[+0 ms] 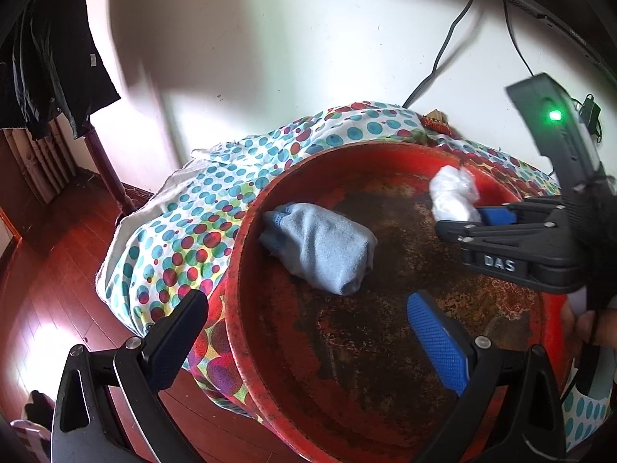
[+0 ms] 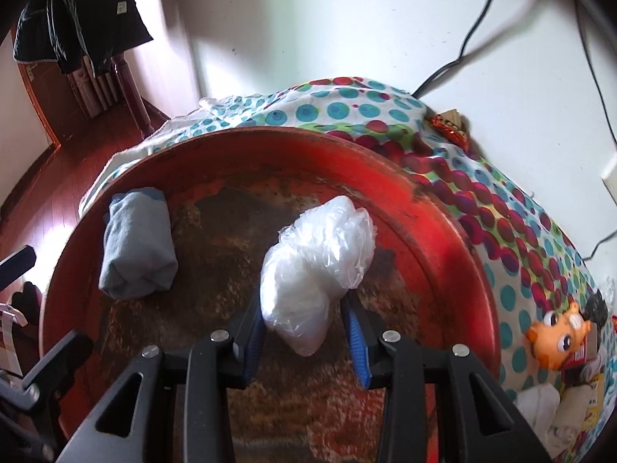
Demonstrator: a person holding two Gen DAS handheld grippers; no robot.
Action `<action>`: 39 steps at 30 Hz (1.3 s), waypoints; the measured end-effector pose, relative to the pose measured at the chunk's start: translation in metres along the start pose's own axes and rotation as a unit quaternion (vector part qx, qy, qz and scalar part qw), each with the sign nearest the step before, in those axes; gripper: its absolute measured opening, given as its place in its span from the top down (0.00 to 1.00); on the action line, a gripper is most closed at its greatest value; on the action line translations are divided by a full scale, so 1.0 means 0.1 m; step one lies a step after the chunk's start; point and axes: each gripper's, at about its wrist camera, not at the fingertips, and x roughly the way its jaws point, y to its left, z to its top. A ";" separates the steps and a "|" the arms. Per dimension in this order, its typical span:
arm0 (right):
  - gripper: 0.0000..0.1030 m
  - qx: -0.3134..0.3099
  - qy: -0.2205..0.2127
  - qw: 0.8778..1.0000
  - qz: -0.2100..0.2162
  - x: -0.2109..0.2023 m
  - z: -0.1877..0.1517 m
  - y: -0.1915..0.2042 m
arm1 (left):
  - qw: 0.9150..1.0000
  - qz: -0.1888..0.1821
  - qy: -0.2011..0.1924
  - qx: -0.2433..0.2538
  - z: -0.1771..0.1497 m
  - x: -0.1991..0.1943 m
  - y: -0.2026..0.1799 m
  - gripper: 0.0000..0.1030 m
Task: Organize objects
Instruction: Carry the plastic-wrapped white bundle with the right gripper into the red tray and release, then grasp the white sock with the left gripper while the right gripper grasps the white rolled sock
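Note:
A round red tray (image 1: 246, 239) with a worn dark floor sits on a spotted tablecloth (image 1: 185, 231). A folded light-blue cloth (image 1: 320, 247) lies inside the tray at its left. In the left wrist view my left gripper (image 1: 306, 301) stands wide open over the tray's near left rim, holding nothing. At the right of that view my right gripper (image 1: 462, 220) reaches in with a crumpled white plastic bag (image 1: 453, 196). In the right wrist view my right gripper (image 2: 302, 305) is shut on the plastic bag (image 2: 320, 262), just above the tray (image 2: 424, 208) floor. The blue cloth (image 2: 137, 247) lies to its left.
An orange toy figure (image 2: 559, 339), white cloth pieces (image 2: 540, 405) and small packets lie on the tablecloth right of the tray. Black cables (image 2: 474, 27) run down the white wall behind. Dark clothes (image 1: 46, 58) hang at the far left above a red wooden floor (image 1: 50, 277).

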 end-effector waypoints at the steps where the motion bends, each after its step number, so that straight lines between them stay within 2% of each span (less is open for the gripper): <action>1: 0.63 -0.001 0.003 1.000 0.002 0.04 0.02 0.01 | 1.000 -0.001 0.000 0.002 0.00 0.00 -0.01 0.00; 8: 0.61 -0.003 0.016 1.000 0.002 0.21 0.11 -0.02 | 1.000 -0.005 -0.003 0.014 -0.02 0.00 -0.08 0.00; 12: 0.39 -0.013 0.015 1.000 -0.004 0.19 0.09 -0.02 | 1.000 -0.007 -0.001 0.022 -0.03 0.02 -0.11 0.00; 13: 0.37 -0.013 0.014 1.000 -0.002 0.18 0.08 -0.02 | 1.000 -0.008 -0.003 0.023 -0.04 0.01 -0.12 0.00; 18: 0.37 0.004 -0.004 1.000 0.003 -0.02 0.02 -0.08 | 0.999 -0.010 -0.017 0.028 -0.04 -0.04 -0.14 0.00; 22: 0.37 0.027 -0.022 0.999 0.009 -0.25 -0.11 -0.19 | 0.999 -0.005 -0.012 0.035 -0.05 -0.01 -0.17 0.00; 26: 0.37 0.061 -0.044 0.997 0.008 -0.55 -0.32 -0.44 | 0.998 0.013 -0.015 0.058 -0.08 -0.01 -0.25 0.00; 28: 0.37 0.076 -0.053 0.996 0.004 -0.70 -0.42 -0.58 | 0.998 0.008 -0.016 0.062 -0.09 -0.03 -0.27 0.00; 34: 0.37 0.134 -0.071 0.987 -0.047 -1.11 -0.85 -1.25 | 0.997 0.007 -0.013 0.081 -0.12 -0.02 -0.37 0.00; 39: 0.37 0.197 -0.068 0.974 -0.090 -1.26 -1.30 -1.91 | 0.995 0.016 -0.013 0.100 -0.16 -0.02 -0.47 0.00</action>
